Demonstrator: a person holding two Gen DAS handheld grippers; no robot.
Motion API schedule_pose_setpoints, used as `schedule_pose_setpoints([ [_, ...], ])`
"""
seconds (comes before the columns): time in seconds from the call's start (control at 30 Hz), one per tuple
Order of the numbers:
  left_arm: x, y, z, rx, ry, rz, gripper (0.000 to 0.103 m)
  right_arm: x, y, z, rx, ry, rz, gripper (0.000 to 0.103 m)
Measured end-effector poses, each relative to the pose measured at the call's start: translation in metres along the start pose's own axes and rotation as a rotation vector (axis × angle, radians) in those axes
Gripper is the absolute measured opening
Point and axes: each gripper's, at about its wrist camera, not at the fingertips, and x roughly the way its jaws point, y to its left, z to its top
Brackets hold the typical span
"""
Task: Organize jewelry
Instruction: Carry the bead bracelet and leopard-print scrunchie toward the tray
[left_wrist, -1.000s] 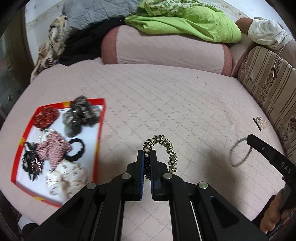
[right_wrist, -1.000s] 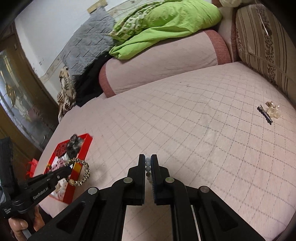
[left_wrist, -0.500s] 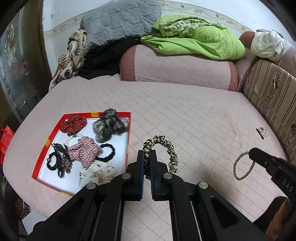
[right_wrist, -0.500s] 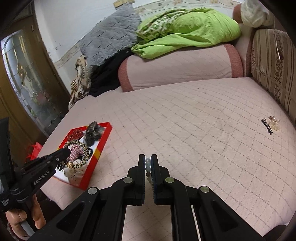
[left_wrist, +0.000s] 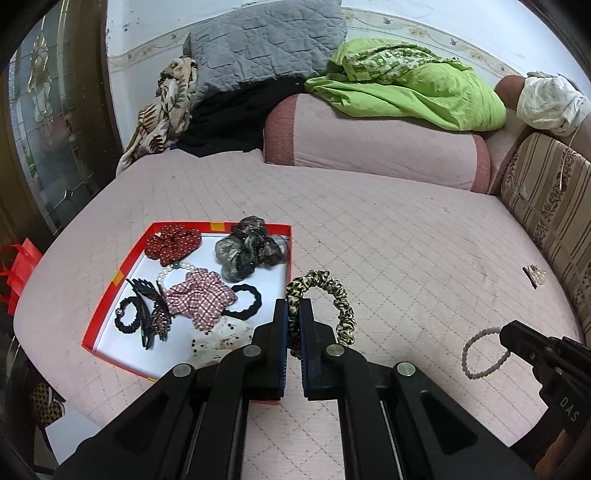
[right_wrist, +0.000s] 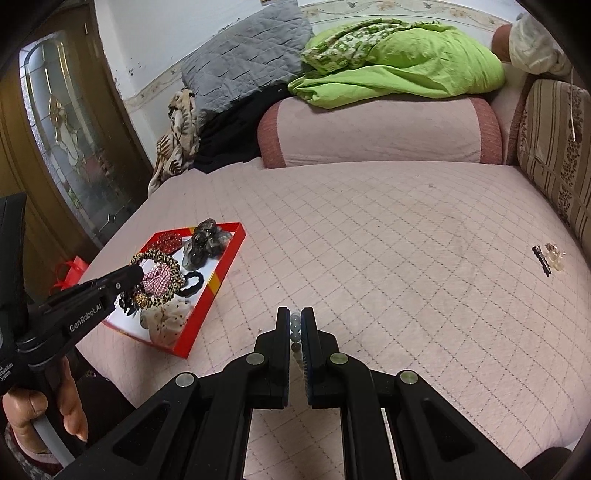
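Red tray (left_wrist: 110, 291) on the pink quilt (left_wrist: 388, 240), holding scrunchies, black hair ties and a claw clip. Just right of the tray: left gripper (left_wrist: 293, 317) pinching a leopard scrunchie (left_wrist: 340, 299), raised above the tray's right edge. Farther right of the tray: right gripper (right_wrist: 294, 328) clamped on a pale bead bracelet (left_wrist: 480, 354). Far right: small hair clip (left_wrist: 533, 274).
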Motion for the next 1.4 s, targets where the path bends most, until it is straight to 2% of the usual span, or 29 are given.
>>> schedule_pose_setpoints([
  [0.4,0.006,0.016,-0.001,-0.021,0.009,0.032,0.005,0.009,0.021,0.0,-0.047,0.029,0.014,0.006],
  [1.0,0.022,0.049,-0.001,-0.093,0.038,0.07,0.005,0.027,0.072,0.033,-0.177,0.035,0.063,0.006],
  [1.4,0.037,0.068,-0.003,-0.127,0.057,0.064,0.005,0.039,0.091,0.035,-0.204,0.054,0.075,0.007],
])
